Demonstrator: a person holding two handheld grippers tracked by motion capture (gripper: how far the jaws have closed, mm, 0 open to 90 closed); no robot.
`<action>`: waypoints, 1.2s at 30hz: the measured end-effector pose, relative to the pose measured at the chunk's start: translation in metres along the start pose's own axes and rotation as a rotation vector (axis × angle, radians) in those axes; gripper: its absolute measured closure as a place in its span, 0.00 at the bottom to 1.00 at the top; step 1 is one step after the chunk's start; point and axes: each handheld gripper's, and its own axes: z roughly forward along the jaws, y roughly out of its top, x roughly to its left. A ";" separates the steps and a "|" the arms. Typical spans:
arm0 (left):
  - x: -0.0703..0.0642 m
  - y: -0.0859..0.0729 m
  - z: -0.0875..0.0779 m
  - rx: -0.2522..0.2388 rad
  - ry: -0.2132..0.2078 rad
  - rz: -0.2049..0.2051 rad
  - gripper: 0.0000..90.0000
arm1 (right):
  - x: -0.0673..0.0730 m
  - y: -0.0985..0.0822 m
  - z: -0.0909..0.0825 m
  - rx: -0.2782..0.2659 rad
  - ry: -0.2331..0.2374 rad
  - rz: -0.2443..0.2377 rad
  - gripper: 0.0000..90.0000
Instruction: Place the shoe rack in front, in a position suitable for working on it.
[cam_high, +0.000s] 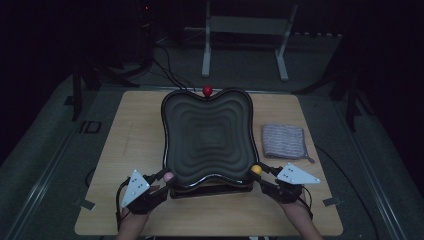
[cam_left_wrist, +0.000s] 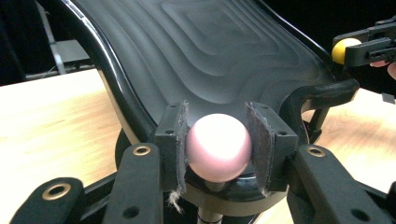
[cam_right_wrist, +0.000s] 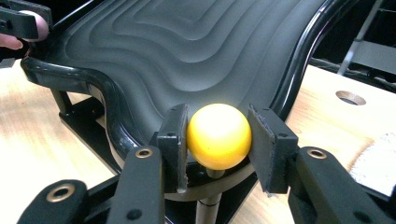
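Darkness surrounds a pale wooden table (cam_high: 130, 150) carrying a large black tray (cam_high: 207, 135) with rippled, stepped contours, raised on a dark stand. At the tray's near left corner, the left gripper (cam_left_wrist: 217, 140) is clamped on a pink ball knob (cam_left_wrist: 217, 147), its pads touching both sides. A red ball (cam_high: 207, 90) sits at the tray's far edge. At the near right corner, the right gripper (cam_right_wrist: 218, 135) is closed around a yellow ball knob (cam_right_wrist: 218, 135). Farther right, a folded grey cloth (cam_high: 284, 141) lies on the table beside the tray.
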 end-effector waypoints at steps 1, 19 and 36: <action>-0.001 -0.001 -0.001 -0.002 -0.001 0.002 0.67 | 0.001 0.000 -0.001 0.000 0.000 0.000 0.66; -0.008 -0.005 -0.007 -0.019 -0.027 0.011 0.67 | 0.002 -0.004 -0.012 -0.004 0.021 -0.009 0.66; -0.009 -0.006 -0.007 -0.023 -0.037 0.019 0.67 | -0.072 0.009 -0.013 -0.036 -0.180 0.108 0.43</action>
